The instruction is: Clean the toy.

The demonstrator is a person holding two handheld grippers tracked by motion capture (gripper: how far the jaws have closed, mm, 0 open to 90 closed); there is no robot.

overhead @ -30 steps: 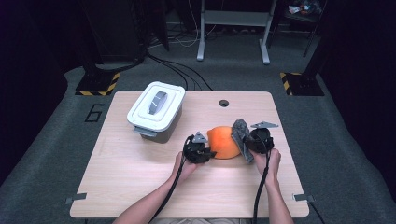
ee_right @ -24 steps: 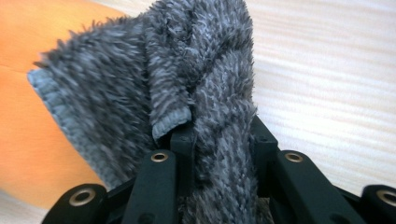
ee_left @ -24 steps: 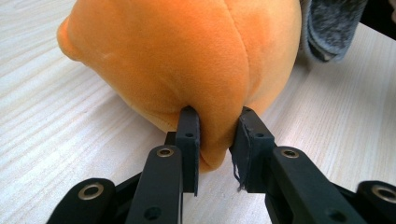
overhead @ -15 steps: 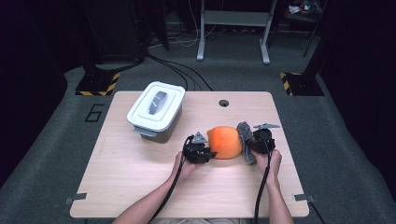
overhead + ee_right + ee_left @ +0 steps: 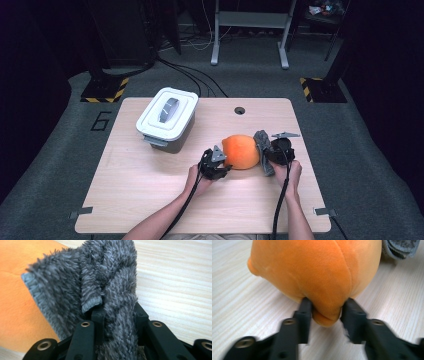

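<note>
Plush (image 5: 242, 151) lies crosswise; left jaws pinch its end, right jaws clamp grey cloth (image 5: 262, 144).

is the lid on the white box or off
On. The grey-handled lid sits flat over the white box on the table.

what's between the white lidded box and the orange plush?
Bare tabletop only, by the high view: the white lidded box stands apart from the orange plush.

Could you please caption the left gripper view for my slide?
Left gripper pinching a fold of the orange plush toy on the wooden table.
</note>
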